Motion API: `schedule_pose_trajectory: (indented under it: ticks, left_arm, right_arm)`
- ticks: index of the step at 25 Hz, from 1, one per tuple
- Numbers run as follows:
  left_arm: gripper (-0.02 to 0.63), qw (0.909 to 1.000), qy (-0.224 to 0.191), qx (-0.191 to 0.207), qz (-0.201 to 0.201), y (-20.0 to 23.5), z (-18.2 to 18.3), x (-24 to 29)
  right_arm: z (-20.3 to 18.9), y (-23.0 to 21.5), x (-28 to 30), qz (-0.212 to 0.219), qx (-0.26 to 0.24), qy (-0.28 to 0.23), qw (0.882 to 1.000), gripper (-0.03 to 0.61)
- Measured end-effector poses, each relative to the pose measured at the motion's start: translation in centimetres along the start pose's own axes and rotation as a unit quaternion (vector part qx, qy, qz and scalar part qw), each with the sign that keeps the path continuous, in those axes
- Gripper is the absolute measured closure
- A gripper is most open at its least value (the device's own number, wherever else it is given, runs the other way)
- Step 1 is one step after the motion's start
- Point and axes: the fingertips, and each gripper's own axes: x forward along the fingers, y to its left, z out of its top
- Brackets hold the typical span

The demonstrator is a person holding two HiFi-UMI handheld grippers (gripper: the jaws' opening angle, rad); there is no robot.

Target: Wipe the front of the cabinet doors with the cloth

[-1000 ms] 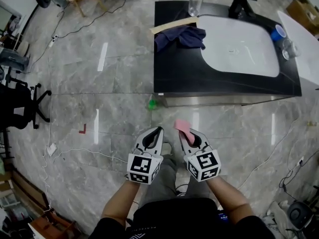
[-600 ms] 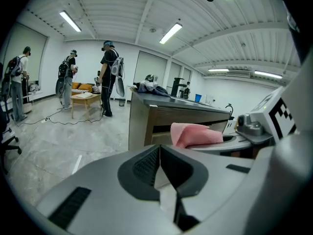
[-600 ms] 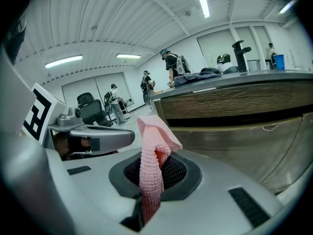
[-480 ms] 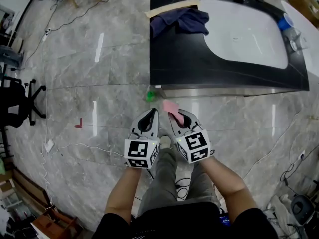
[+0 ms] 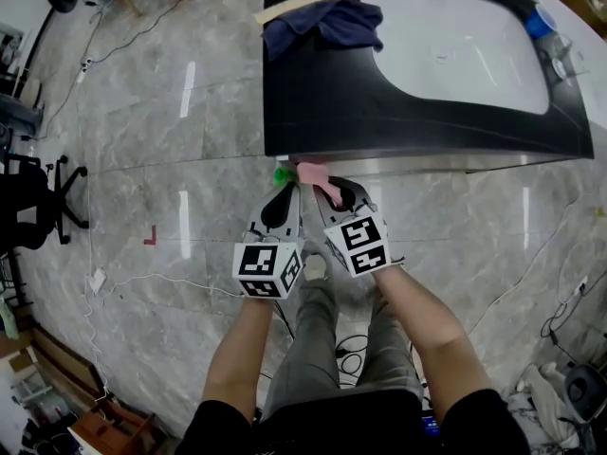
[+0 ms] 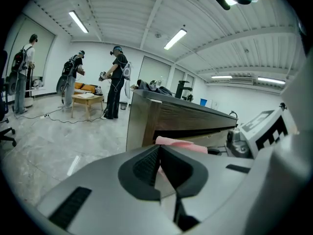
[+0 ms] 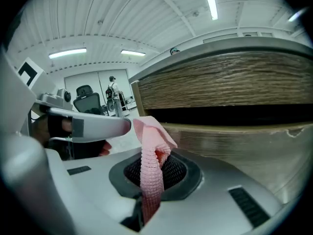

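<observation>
So the right gripper (image 5: 334, 190) is clamped tight on the pink cloth (image 5: 313, 173), a ribbed knit thing pinched into a narrow strip with a floppy folded corner sticking up past the jaws. It's held right up by the cabinet (image 7: 220, 97) front, near its left corner, though I can't tell if it actually touches. The cabinet face is brown wood grain with a dark horizontal gap between the upper and lower panels. The left gripper (image 5: 287, 190) sits just beside the right one, jaws pressed together with nothing between them. Up top there's a glossy black counter (image 5: 322, 93) with a smooth white oval sink (image 5: 455, 45) and a crumpled dark blue rag (image 5: 322, 22). The floor (image 5: 142, 140) is shiny grey marble-look tile with cables lying about, and the ceiling is white ribbed panels with strip lights.
</observation>
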Motion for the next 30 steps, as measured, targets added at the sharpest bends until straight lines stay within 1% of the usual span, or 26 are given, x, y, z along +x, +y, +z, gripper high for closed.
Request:
schedule_pose_trajectory:
  ticks: [3,8,11,15,21,25,30]
  left_arm:
    - [0.605,0.9999,0.003,0.009,-0.007,-1.2,-0.1,0.4]
    - [0.606,0.9998,0.009,0.017,-0.01,-4.0,-0.8,1.4]
    - [0.606,0.9995,0.009,0.022,-0.021,-6.5,-1.1,2.5]
    - [0.605,0.9991,0.013,0.01,-0.038,-9.8,-1.8,4.0]
    - [0.605,0.998,0.023,0.023,-0.053,-14.4,-2.8,6.5]
    - [0.604,0.997,0.021,0.021,-0.072,-17.5,-3.0,8.1]
    - [0.605,0.9952,0.027,0.045,-0.083,-20.7,-3.7,9.7]
  right_arm:
    - [0.0,-2.1,-1.3,-0.015,-0.002,-0.006,1.0,0.537]
    - [-0.8,-6.7,-4.7,-0.049,0.01,-0.01,0.999,0.537]
    - [-1.4,-9.2,-6.5,-0.064,0.014,-0.011,0.998,0.537]
    - [-2.2,-12.2,-8.8,-0.078,0.014,-0.011,0.997,0.537]
    - [-3.3,-18.1,-12.6,-0.111,0.026,-0.014,0.993,0.537]
    - [-4.0,-22.0,-15.0,-0.132,0.033,-0.015,0.991,0.537]
    - [-5.4,-25.9,-17.8,-0.162,0.053,-0.015,0.985,0.537]
